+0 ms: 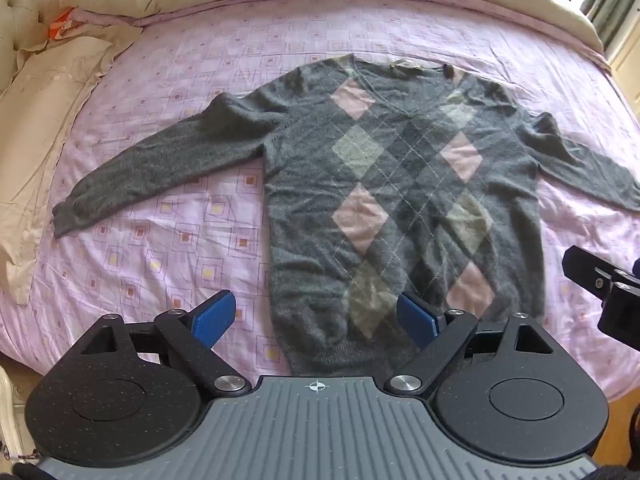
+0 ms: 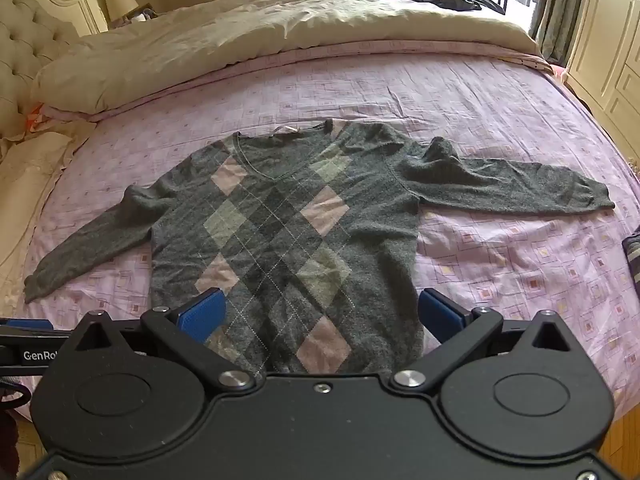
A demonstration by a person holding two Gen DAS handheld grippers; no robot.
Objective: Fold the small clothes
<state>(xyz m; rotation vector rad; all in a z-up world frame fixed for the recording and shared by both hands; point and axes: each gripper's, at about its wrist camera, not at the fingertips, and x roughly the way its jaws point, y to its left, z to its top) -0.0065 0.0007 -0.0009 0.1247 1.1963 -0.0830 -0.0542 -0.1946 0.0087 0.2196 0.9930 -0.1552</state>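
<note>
A fuzzy grey argyle sweater [image 1: 400, 200] lies flat on the pink square-patterned bedsheet [image 1: 180, 220], sleeves spread sideways, neckline toward the cream duvet [image 2: 240, 40], hem nearest; the left gripper [image 1: 316, 316] and right gripper [image 2: 322, 312] hover over the hem, blue ribbed pads spread, holding nothing.

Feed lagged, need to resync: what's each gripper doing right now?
Left gripper: open, empty, over the hem of the grey argyle knit sweater.
Right gripper: open, empty.
</note>
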